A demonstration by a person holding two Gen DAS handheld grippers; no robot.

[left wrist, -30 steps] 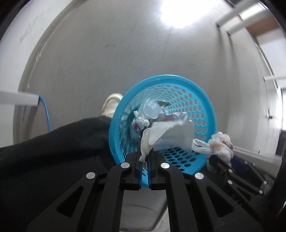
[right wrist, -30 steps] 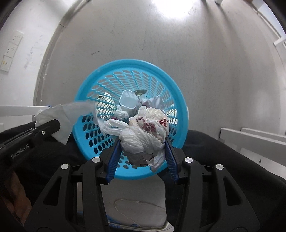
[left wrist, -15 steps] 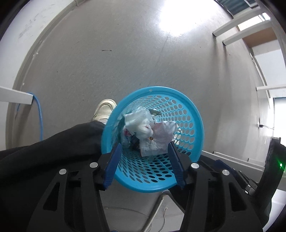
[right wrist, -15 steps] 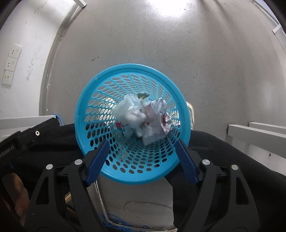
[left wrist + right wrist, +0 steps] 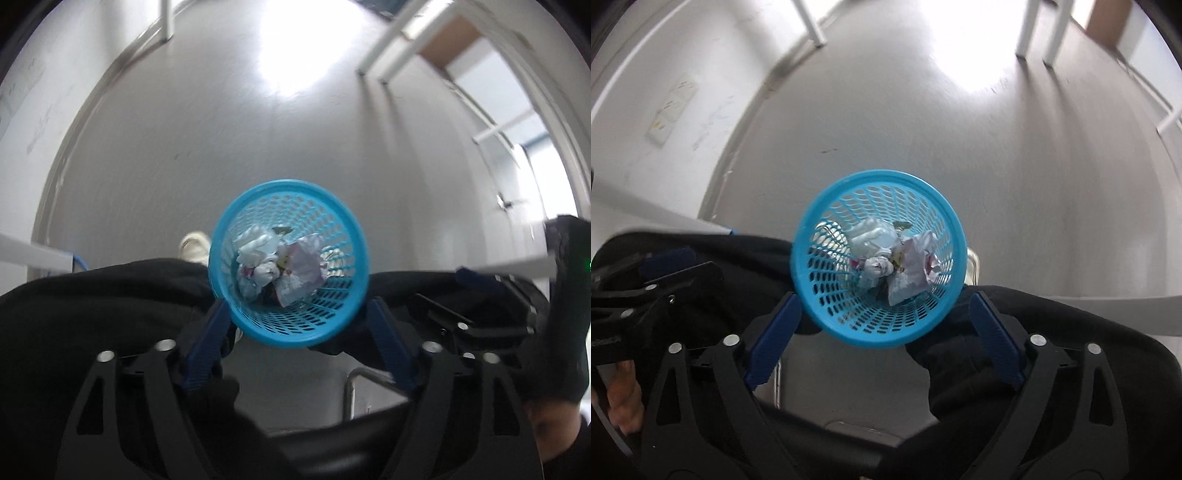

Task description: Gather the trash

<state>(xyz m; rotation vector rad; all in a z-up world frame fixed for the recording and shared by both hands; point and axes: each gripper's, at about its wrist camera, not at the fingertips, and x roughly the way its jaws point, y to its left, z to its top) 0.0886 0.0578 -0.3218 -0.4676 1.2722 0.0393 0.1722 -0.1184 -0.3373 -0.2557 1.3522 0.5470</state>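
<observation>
Both grippers have pulled back higher above the blue basket (image 5: 255, 334) since a second ago, when each pinched a wad of trash. The left gripper (image 5: 295, 343) and right gripper (image 5: 884, 338) now gape wide, holding nothing. The crumpled tissues and wrappers (image 5: 905, 266) lie inside the basket, which stands on the grey floor (image 5: 923, 129) between the person's black-trousered legs (image 5: 92, 295)

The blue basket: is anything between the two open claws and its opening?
Nothing visible. The blue basket opens straight toward the right claw and left claw, both empty. The crumpled trash already lies inside.
</observation>
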